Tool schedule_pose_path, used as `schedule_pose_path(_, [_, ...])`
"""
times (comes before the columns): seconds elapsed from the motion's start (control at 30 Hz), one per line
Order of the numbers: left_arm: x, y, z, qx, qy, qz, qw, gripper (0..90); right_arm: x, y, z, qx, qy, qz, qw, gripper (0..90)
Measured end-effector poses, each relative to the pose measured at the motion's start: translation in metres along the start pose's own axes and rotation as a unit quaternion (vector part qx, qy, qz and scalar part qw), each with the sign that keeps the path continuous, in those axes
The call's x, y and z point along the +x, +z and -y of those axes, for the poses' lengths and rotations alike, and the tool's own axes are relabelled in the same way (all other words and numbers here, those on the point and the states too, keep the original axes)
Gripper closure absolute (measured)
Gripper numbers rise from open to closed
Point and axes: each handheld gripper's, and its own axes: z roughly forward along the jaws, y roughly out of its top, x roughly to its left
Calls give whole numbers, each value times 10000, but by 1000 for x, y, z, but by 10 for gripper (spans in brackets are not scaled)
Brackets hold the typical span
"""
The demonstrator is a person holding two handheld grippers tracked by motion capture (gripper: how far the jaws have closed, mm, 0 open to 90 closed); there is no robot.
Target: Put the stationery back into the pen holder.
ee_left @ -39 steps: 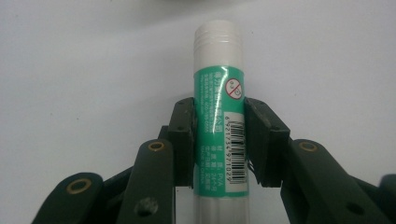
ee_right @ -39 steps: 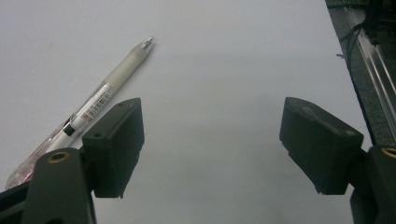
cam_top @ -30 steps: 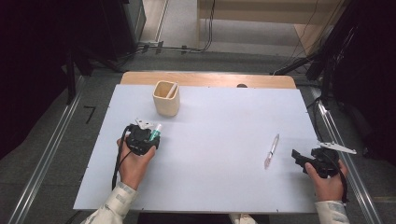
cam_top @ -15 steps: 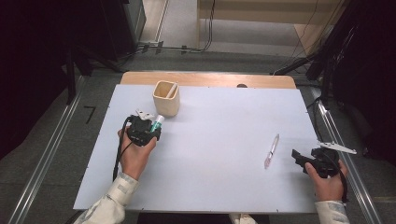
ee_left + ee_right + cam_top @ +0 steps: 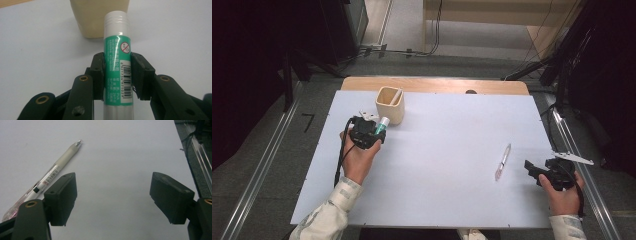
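Note:
My left gripper (image 5: 373, 131) is shut on a green-and-white glue stick (image 5: 117, 65), both pads pressed against its label. The glue stick (image 5: 381, 125) points toward a cream pen holder cup (image 5: 390, 105), whose lower wall (image 5: 97, 18) rises just beyond the stick's white cap. A light stick-shaped item leans inside the cup. At the right edge of the white table my right gripper (image 5: 534, 171) rests open, with nothing between its jaws (image 5: 112, 195). A clear pen (image 5: 502, 161) lies to its left, and the pen (image 5: 50, 176) runs diagonally past the left jaw.
The white tabletop (image 5: 447, 150) has a wooden strip along its far edge (image 5: 437, 85). Metal rails (image 5: 257, 165) flank both sides. Dark equipment and cables stand on the floor beyond the table.
The left hand has carried the glue stick up the table and to the right, closer to the cup. The right hand and the pen have stayed put.

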Motion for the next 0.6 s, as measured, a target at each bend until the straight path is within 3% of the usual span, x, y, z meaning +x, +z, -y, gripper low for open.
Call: schedule_pose_path(0.6, [1, -2, -28, -286, -16, 68, 9996, 660, -1, 0, 0, 5, 13, -9, 10000, 205])
